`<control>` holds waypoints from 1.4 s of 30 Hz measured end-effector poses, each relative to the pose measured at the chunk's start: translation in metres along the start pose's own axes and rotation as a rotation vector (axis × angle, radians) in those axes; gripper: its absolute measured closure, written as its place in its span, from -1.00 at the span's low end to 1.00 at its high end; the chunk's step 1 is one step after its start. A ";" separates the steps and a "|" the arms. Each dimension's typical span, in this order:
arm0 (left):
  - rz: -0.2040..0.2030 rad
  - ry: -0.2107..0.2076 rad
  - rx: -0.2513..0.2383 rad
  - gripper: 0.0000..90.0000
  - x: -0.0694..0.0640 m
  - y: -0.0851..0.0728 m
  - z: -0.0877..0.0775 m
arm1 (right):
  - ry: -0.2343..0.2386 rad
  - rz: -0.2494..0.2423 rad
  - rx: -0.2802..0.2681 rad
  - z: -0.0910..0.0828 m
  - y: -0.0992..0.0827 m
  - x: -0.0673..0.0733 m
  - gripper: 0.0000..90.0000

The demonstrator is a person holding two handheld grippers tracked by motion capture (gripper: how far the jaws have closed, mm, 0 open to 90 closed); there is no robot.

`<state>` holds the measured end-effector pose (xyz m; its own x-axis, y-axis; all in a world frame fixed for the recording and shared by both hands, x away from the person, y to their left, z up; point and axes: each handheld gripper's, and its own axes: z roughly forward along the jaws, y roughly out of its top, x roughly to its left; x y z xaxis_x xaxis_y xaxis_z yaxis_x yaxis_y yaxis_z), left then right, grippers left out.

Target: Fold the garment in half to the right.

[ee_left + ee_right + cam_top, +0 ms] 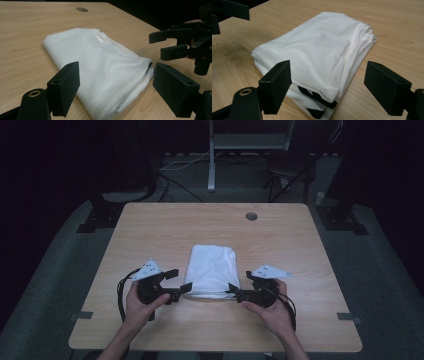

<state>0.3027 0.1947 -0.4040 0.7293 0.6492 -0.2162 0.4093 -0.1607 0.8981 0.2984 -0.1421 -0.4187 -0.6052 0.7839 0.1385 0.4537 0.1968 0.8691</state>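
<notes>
surface: light wooden table (150,230) | grommet hole (251,216): far right of centre | lying on it: folded white cloth (212,267), near centre

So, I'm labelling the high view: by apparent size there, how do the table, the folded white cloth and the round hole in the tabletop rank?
1. Table, by far the largest.
2. Folded white cloth.
3. Round hole, smallest.

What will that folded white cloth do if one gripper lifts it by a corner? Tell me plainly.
The folded white cloth looks soft and layered, so it would probably droop and unfold. It seems light. Pushed along the wooden table, its loose edges would likely bunch rather than slide as one piece.
</notes>
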 end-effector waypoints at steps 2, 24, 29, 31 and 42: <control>-0.002 0.000 -0.012 -0.52 0.000 -0.001 -0.003 | -0.003 0.003 -0.006 -0.002 0.001 -0.001 -0.55; 0.017 0.047 -0.062 -0.52 -0.001 -0.003 -0.032 | -0.006 -0.003 -0.037 -0.019 0.000 -0.001 -0.56; 0.020 0.055 -0.058 -0.52 0.000 -0.007 -0.035 | -0.006 -0.003 -0.039 -0.022 -0.002 -0.002 -0.57; 0.019 0.060 -0.060 -0.52 0.000 -0.008 -0.036 | -0.007 -0.005 -0.040 -0.024 -0.002 -0.002 -0.57; 0.016 0.083 -0.083 -0.52 0.001 -0.010 -0.050 | -0.011 -0.007 -0.056 -0.033 -0.003 -0.002 -0.57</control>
<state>0.2721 0.2340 -0.3941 0.6859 0.7071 -0.1717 0.3481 -0.1116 0.9308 0.2765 -0.1639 -0.4060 -0.6006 0.7894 0.1273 0.4119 0.1690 0.8954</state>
